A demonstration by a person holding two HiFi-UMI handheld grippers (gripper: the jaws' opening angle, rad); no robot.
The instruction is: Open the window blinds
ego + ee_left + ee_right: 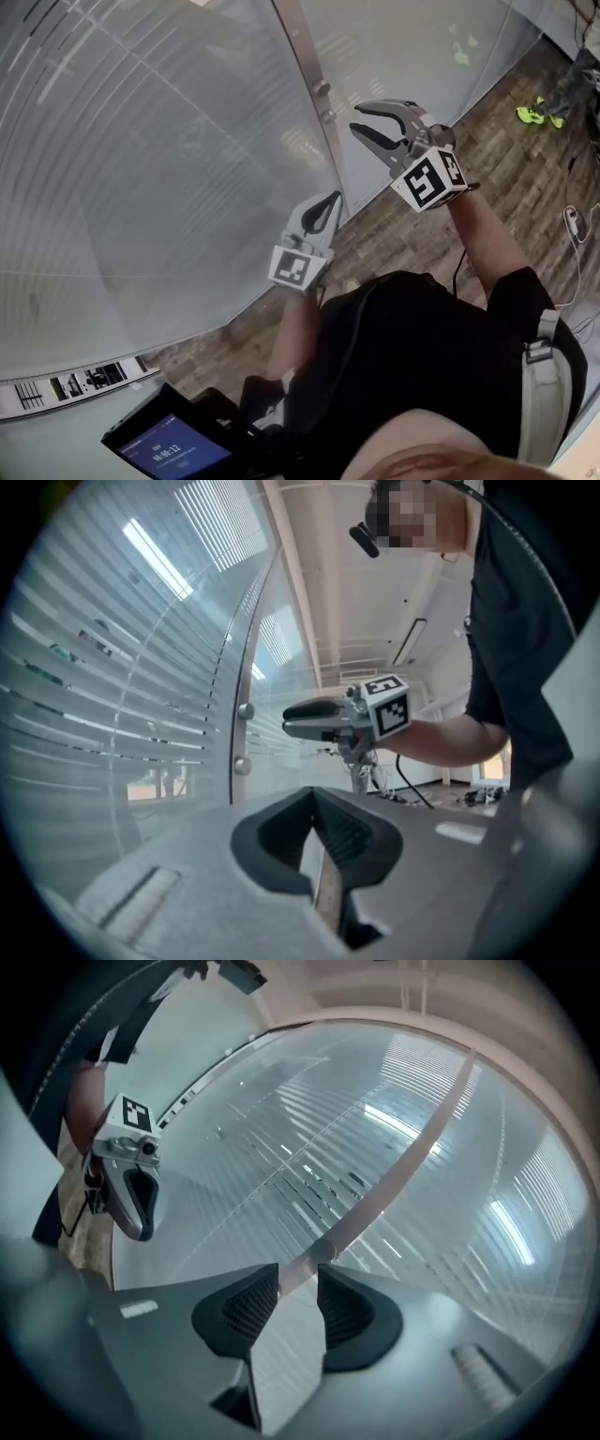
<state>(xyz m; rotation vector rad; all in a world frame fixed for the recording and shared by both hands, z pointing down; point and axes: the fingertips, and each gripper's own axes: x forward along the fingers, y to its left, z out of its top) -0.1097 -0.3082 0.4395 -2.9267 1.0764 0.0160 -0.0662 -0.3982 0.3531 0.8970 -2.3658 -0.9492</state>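
Observation:
Slatted window blinds (pixel 141 141) hang behind a curved glass wall, the slats lying nearly flat with thin gaps between them. A pale upright frame post (pixel 305 56) carries two round knobs (pixel 322 87). My right gripper (pixel 356 116) is open and level, its tips just right of the lower knob (pixel 328 116). In the right gripper view that gripper (pixel 298 1279) has a knob (pixel 323 1251) straight ahead of its gap, nothing clamped. My left gripper (pixel 333 197) is shut and empty, lower down near the glass. The left gripper view shows the closed left gripper (pixel 314 797) and the right gripper (pixel 291 716) beyond it.
Wooden floor (pixel 506 131) runs along the foot of the glass. Green shoes (pixel 534 114) and a white cable (pixel 572 220) lie at the right. A dark device with a lit screen (pixel 173 450) sits at the person's chest, low in the head view.

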